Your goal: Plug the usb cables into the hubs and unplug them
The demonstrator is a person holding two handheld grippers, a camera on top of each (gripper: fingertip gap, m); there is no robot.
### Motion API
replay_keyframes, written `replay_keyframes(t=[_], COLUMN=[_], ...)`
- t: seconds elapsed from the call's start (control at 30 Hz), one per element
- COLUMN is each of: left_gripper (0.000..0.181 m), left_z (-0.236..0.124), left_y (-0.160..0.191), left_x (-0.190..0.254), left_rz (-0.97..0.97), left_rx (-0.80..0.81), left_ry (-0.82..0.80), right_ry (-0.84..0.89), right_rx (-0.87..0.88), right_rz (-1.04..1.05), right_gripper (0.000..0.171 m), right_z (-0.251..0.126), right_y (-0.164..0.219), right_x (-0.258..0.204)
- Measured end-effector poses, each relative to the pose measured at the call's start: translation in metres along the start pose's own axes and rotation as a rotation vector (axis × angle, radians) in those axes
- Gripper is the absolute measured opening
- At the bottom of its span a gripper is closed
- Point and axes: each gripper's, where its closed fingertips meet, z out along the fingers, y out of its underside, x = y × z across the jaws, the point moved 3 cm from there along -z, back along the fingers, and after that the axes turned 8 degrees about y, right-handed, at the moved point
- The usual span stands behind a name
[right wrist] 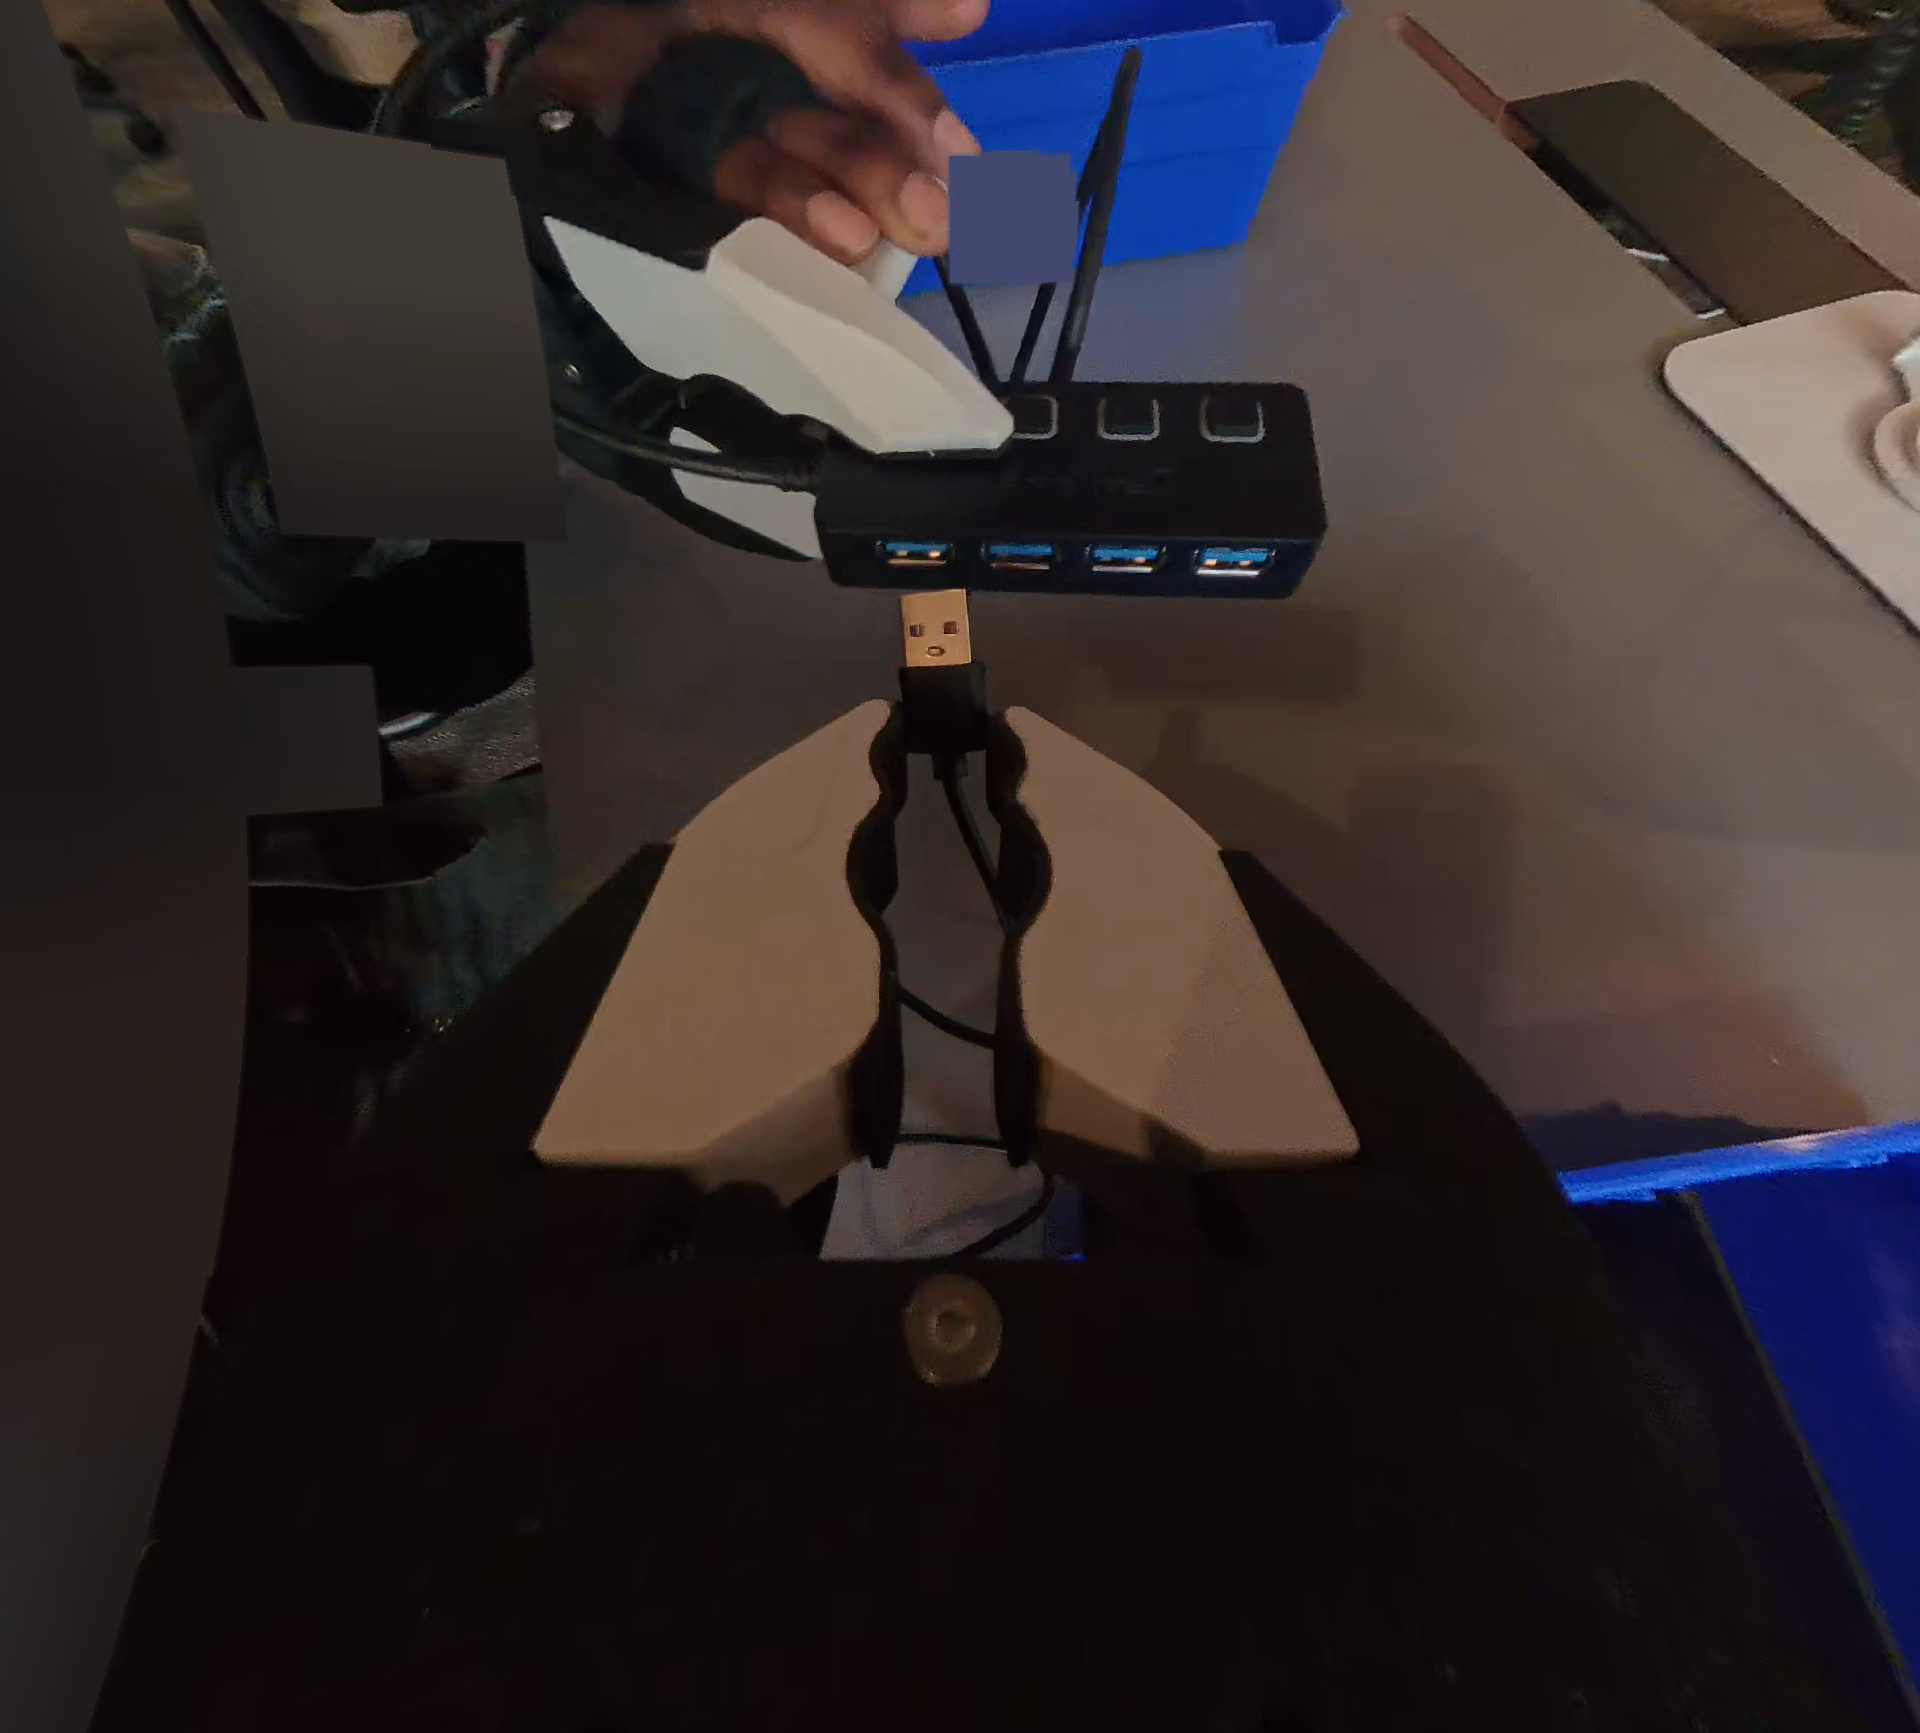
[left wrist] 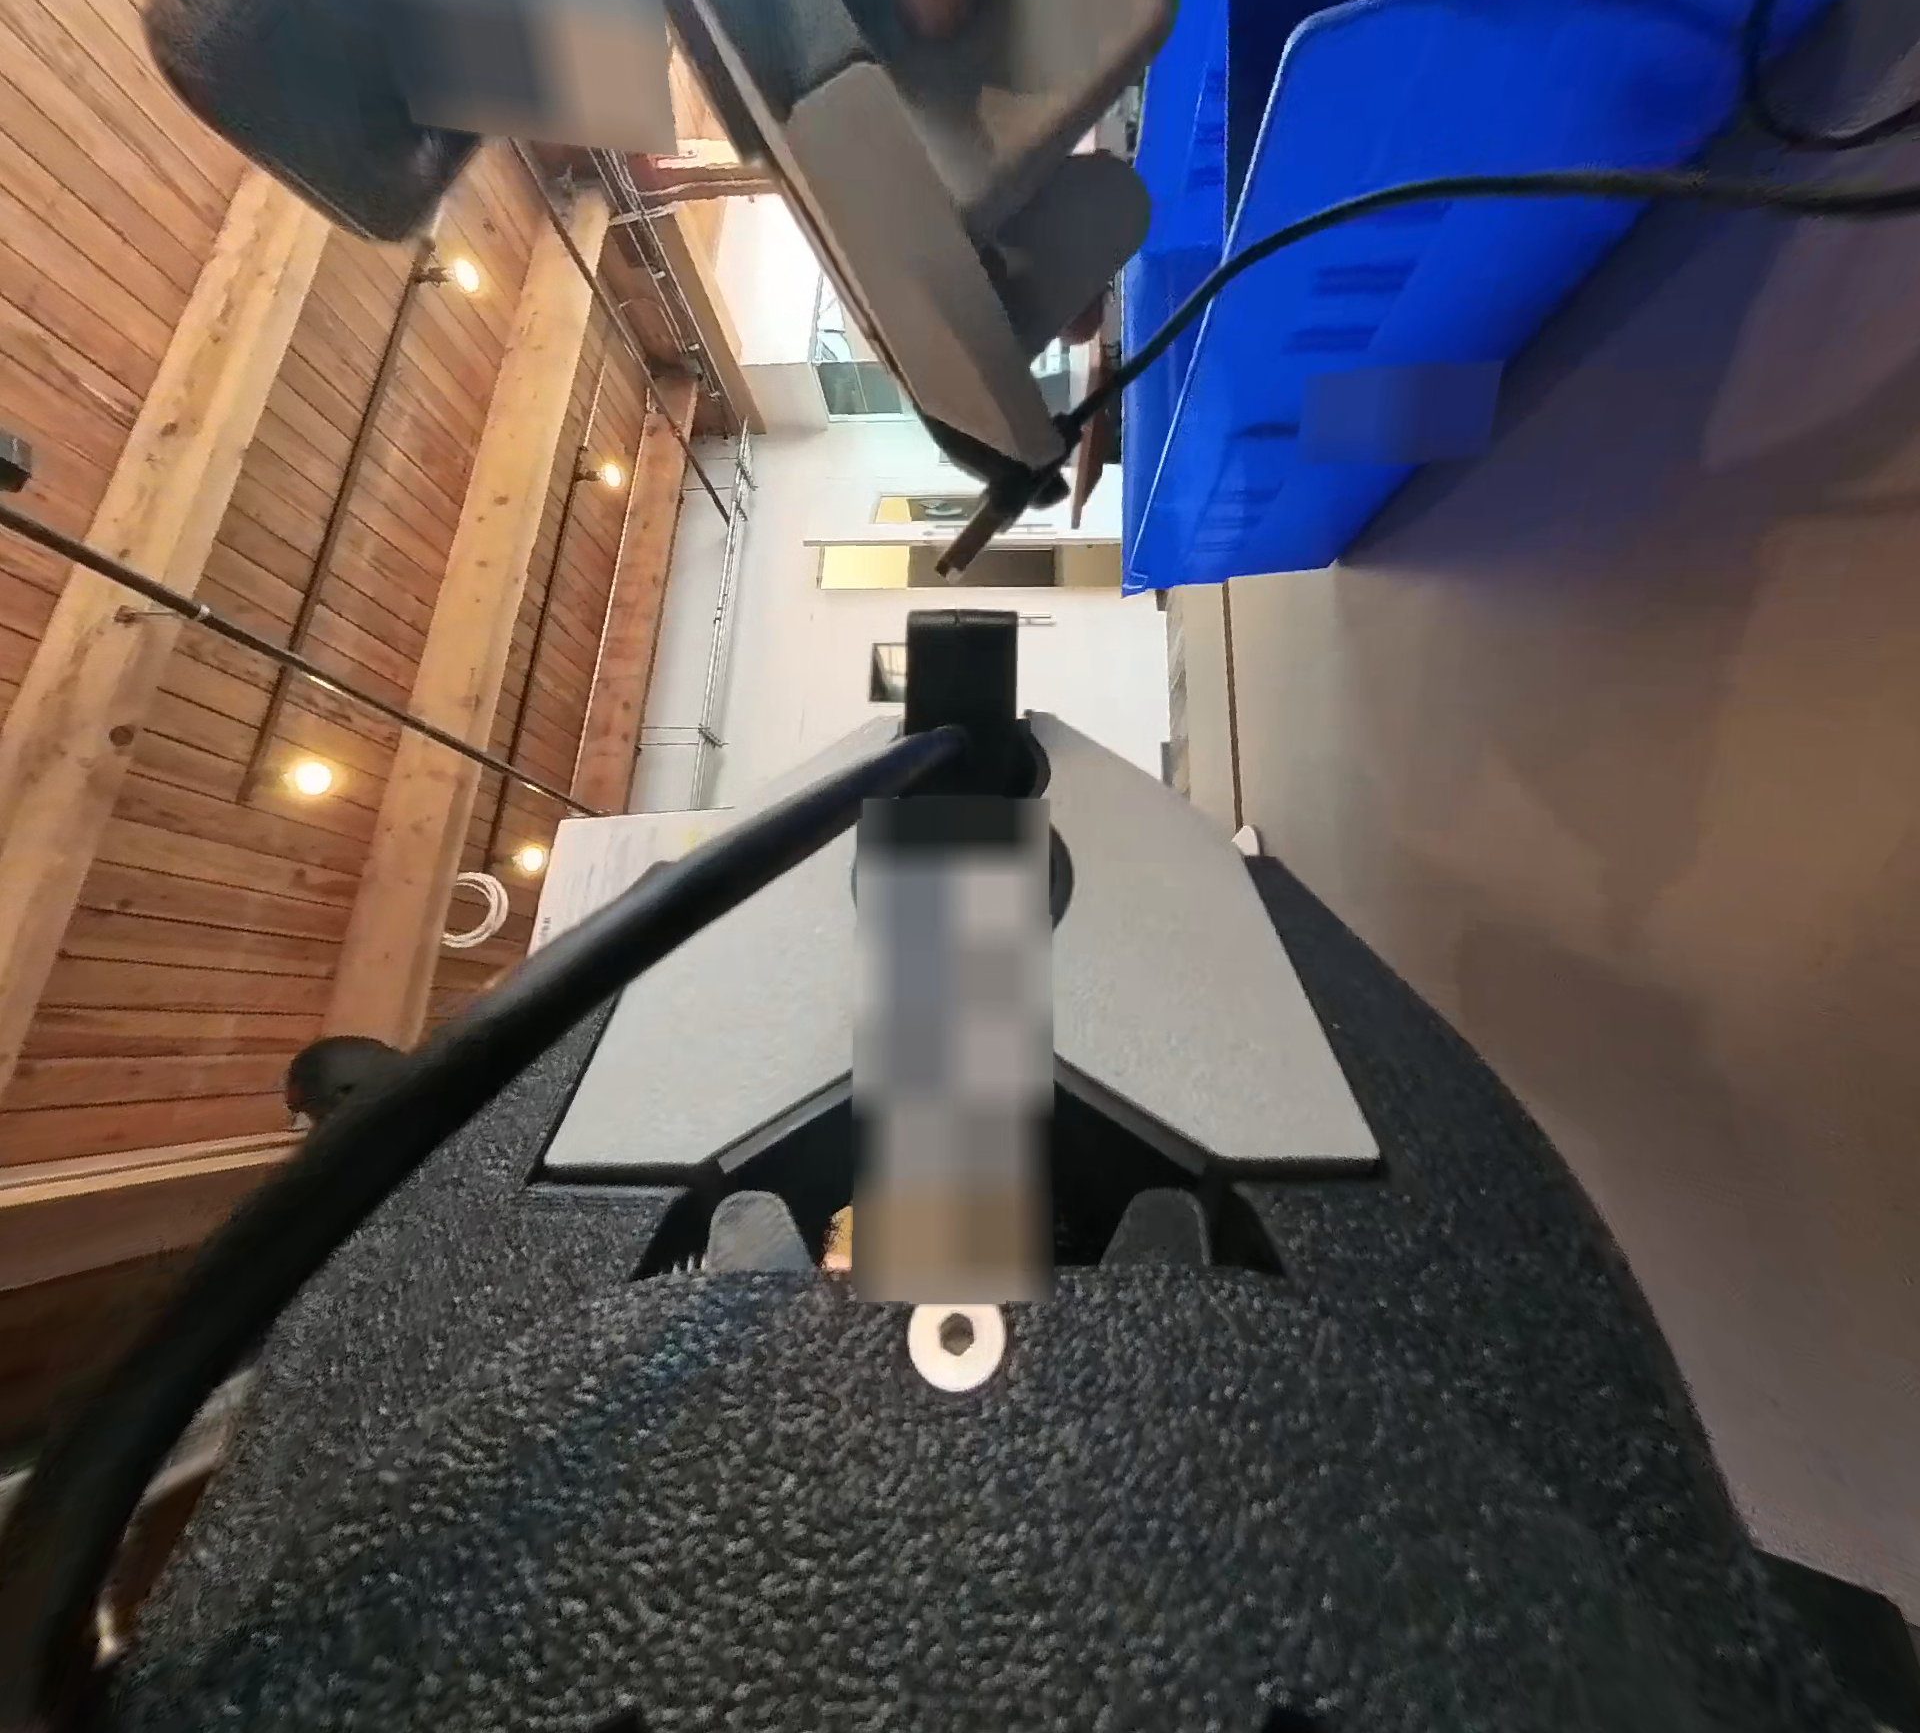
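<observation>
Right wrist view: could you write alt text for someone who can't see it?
A hand-held gripper pinches a black USB cable's plug, its metal end pointing at the leftmost of four blue ports on a black hub, not yet inserted. A second gripper, held by a person's hand, grips the hub's left end above a grey table; a blue bin sits behind.

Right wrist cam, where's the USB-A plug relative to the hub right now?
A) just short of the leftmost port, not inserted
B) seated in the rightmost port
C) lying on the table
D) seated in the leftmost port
A: the USB plug, pinched in the right gripper, shows its full metal shell with a gap before the hub's leftmost port.
</observation>
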Motion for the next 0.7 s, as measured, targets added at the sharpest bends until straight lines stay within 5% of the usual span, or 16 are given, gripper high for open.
replay_keyframes(t=[0.23, 0.4, 0.5, 0.7], left_gripper=[0.020, 0.017, 0.017, 0.017], left_z=[0.001, 0.002, -0.002, -0.011], left_y=[0.006, 0.014, 0.016, 0.015], left_x=[0.001, -0.005, -0.013, -0.010], left_rz=[-0.017, -0.476, -0.753, -0.948], left_rx=[-0.036, 0.045, 0.092, 0.051], left_ry=[0.006, 0.118, 0.197, 0.380], right_ry=[0.072, 0.699, 1.067, 1.201], right_rx=[0.107, 0.382, 0.243, 0.044], right_rz=[-0.100, -0.831, -1.374, -1.741], right_gripper=[0.014, 0.013, 0.014, 0.014], right_z=[-0.001, -0.029, -0.027, 0.007], right_y=[-0.011, -0.051, -0.055, -0.044], right_x=[0.005, 0.009, -0.003, -0.010])
